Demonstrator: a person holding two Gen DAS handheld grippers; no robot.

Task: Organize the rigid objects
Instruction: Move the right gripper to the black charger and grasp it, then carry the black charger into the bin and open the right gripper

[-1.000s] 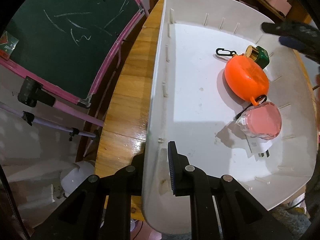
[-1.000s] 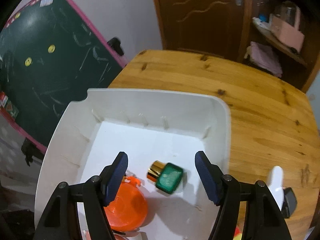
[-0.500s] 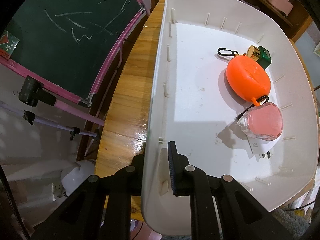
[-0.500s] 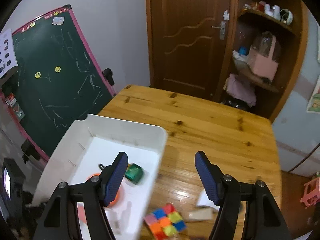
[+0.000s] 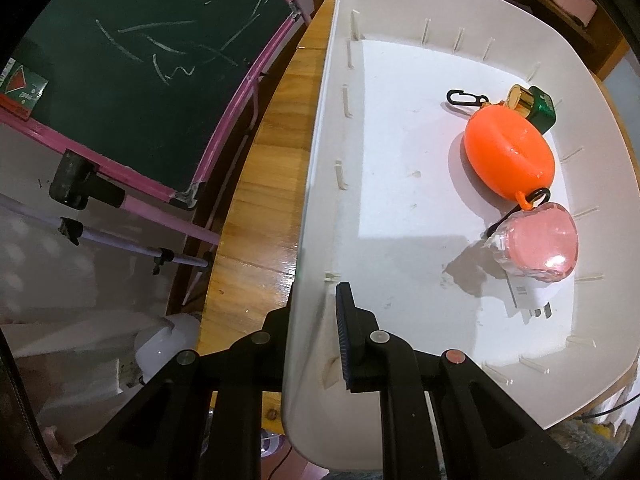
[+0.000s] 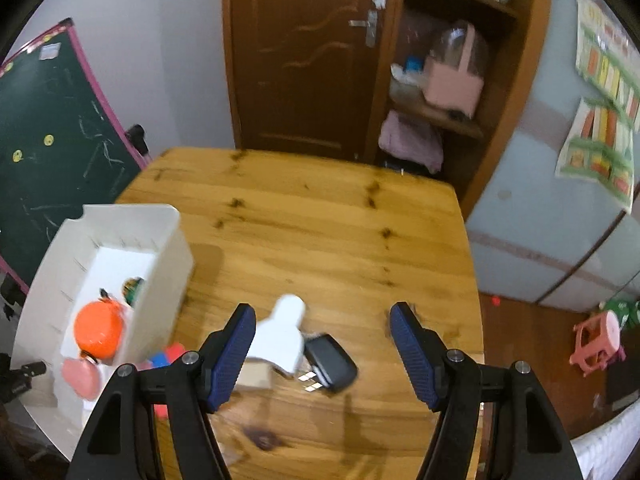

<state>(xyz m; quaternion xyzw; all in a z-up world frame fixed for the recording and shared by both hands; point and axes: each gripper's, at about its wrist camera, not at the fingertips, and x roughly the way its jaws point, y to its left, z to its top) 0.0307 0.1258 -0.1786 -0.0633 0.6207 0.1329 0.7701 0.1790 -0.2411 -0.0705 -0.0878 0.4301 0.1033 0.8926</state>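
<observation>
Bin point(image 5: 400, 208), white plastic, sits on the left part of the wooden table point(image 6: 320, 240). We hold it w/ the left gripper point(image 5: 316, 320): its fingers pinch the near-left wall, one outside, one inside.

Inside the bin, toward the right: an orange case point(image 5: 508, 156) w/ a black clip, a green bottle w/ gold cap point(image 5: 536, 106) touching its far end, and a pink case point(image 5: 540, 244) just near of it, lying on a white plug.

The right gripper point(image 6: 322, 354) hangs over the table w/ fingers spread wide, nothing btwn them. Below it lie a white adapter point(image 6: 284, 336) and a black key fob point(image 6: 332, 360) touching its right edge; colored blocks point(image 6: 168, 354) show near the bin wall, blurred.

Our read on handling:
- Adapter: hard, light, smooth plastic, prob. a bit slippery. Best grip looks like across the wide flat body, not the narrow neck or the metal prongs.
- Fob: stiff, rounded, glossy; could squirt out if pinched near the ends, so take it across the middle.
- Neither looks fragile.
- The two touch, so closing on one may nudge the other.
</observation>
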